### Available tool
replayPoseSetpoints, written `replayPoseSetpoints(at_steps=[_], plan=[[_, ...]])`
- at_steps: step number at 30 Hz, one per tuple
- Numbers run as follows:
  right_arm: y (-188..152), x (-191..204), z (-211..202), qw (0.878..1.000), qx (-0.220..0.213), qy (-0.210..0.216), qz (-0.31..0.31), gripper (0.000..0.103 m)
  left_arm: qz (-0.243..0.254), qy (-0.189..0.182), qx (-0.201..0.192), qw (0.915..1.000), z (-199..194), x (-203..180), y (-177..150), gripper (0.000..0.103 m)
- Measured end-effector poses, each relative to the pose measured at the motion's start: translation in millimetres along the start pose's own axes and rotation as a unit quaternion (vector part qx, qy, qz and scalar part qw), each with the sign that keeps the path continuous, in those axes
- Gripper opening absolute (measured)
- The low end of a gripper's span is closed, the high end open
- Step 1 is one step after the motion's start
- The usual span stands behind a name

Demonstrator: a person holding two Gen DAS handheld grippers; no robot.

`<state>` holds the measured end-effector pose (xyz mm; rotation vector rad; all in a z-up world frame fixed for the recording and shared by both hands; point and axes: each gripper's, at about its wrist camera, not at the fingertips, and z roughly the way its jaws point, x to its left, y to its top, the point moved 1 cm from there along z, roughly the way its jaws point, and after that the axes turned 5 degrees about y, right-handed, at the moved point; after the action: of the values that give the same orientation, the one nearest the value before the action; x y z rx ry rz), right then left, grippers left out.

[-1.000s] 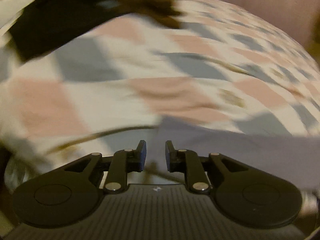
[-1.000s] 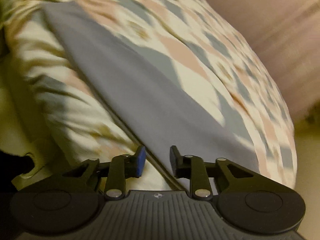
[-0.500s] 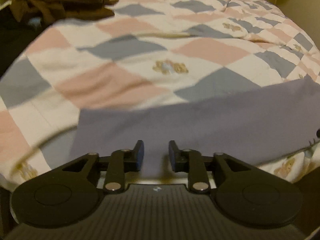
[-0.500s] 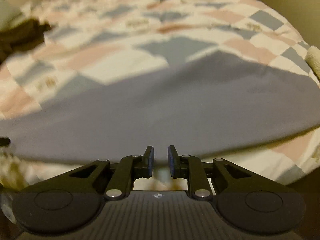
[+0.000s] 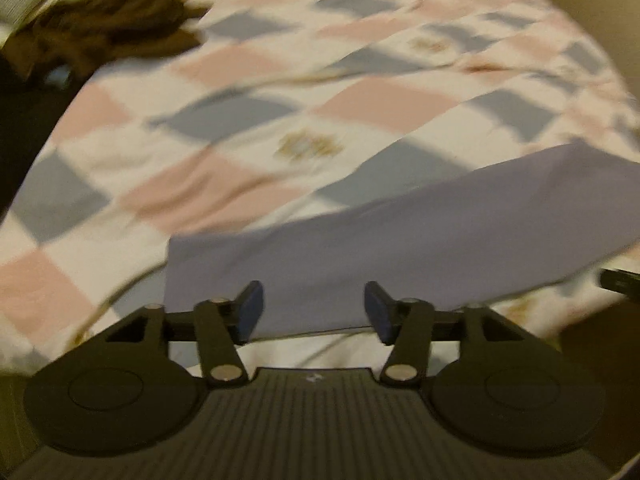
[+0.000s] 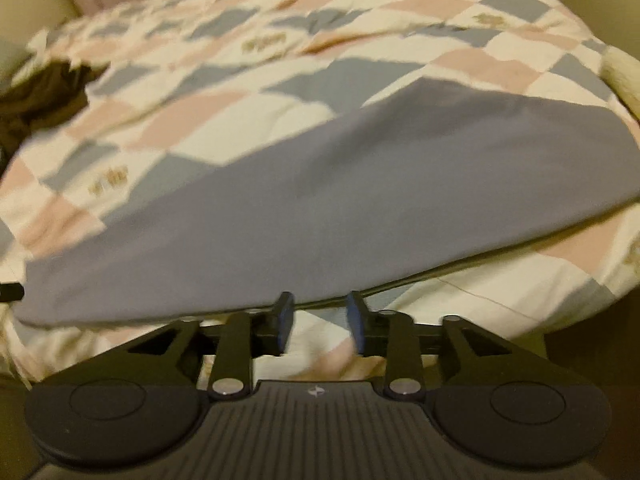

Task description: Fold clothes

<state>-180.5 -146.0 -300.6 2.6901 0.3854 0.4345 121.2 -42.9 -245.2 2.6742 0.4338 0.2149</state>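
Note:
A flat grey-lavender garment lies folded on the checked bedspread near the bed's front edge; it also shows in the right wrist view. My left gripper is open and empty, its jaws wide apart at the garment's near edge towards its left end. My right gripper is open and empty, its jaws a little apart just in front of the garment's near edge. A tip of the other gripper shows at the frame edge in each view.
The pink, grey and white checked bedspread covers the bed. A crumpled dark brown garment lies at the far left, also in the right wrist view. A cream pillow or cloth sits at the right edge.
Both grippers have opened; the left jaws spread wide, the right a little. The grey garment now lies released on the bed, and both cameras have drawn slightly back.

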Motion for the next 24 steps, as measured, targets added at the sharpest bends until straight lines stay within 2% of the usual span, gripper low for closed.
replayPoseSetpoints(at_steps=[2, 4, 5, 9, 16, 22, 24], plan=[[6, 4, -20, 1.000, -0.014, -0.001, 0.021, 0.042, 0.027, -0.010, -0.017, 0.9995, -22, -9, 8, 0.058], [13, 21, -35, 0.999, -0.030, -0.004, 0.034, 0.048, 0.041, -0.021, -0.029, 0.9985, -38, -14, 13, 0.061], [16, 29, -42, 0.999, -0.039, -0.007, 0.038, 0.052, 0.045, -0.025, -0.033, 0.9981, -43, -15, 15, 0.064], [13, 61, -74, 0.996, -0.075, -0.027, 0.049, 0.058, 0.084, -0.035, -0.045, 0.9949, -58, -11, 15, 0.064], [-32, 122, -106, 0.987, -0.100, -0.066, 0.103, 0.058, 0.126, -0.046, -0.048, 0.9897, -76, 28, -1, 0.067], [-72, 169, -129, 0.983, -0.115, -0.090, 0.112, 0.058, 0.150, -0.061, -0.059, 0.9850, -99, 52, -16, 0.067], [-79, 180, -141, 0.982, -0.123, -0.099, 0.108, 0.061, 0.157, -0.069, -0.066, 0.9830, -108, 56, -20, 0.070]])
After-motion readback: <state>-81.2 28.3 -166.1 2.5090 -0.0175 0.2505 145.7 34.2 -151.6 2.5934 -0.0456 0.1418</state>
